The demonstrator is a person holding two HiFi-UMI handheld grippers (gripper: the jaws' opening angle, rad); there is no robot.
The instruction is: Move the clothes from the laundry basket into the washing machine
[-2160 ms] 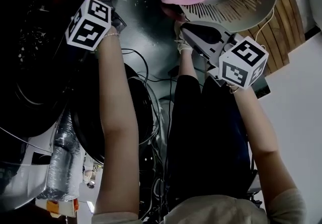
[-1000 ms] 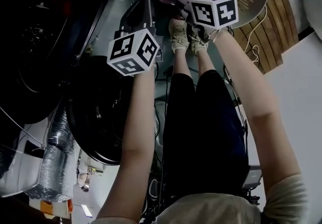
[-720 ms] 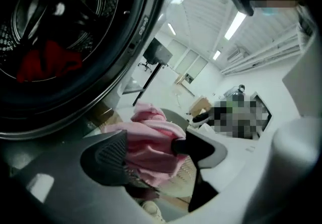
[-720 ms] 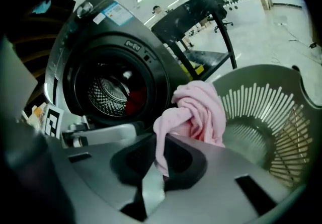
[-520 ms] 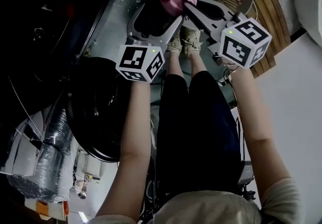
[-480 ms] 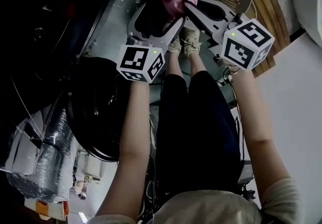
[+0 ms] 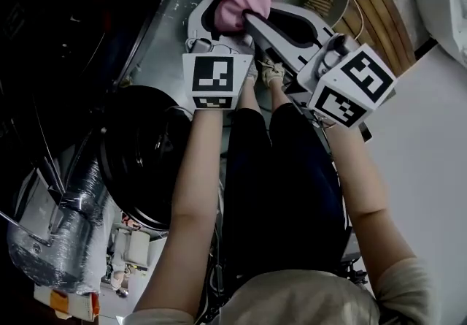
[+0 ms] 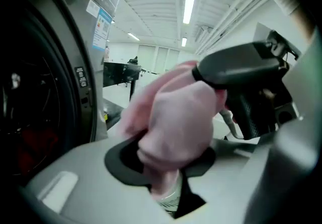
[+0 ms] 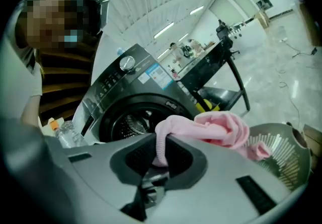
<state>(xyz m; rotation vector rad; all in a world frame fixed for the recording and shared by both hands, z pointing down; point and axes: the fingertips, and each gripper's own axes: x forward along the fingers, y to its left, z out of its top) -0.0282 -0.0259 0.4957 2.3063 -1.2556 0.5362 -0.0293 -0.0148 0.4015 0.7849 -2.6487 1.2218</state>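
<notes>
Your left gripper [image 8: 171, 172], its jaws half spread and just now closing, clamps a fat bunch of the soft pink cloth garment [image 8: 176, 117], which bulges up out of the gap. Your right gripper [image 9: 160, 155], jaws nearly together, pinches a thin fold of the same garment. The rest trails to its right, above the grey slatted plastic laundry basket [image 9: 282, 162]. The dark front-loading washing machine [image 9: 126, 112] stands behind.

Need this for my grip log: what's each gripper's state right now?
Left gripper: jaws have just been closing, now gripping the bunched pink fabric garment.
Right gripper: closed, pinching the same garment.
</notes>
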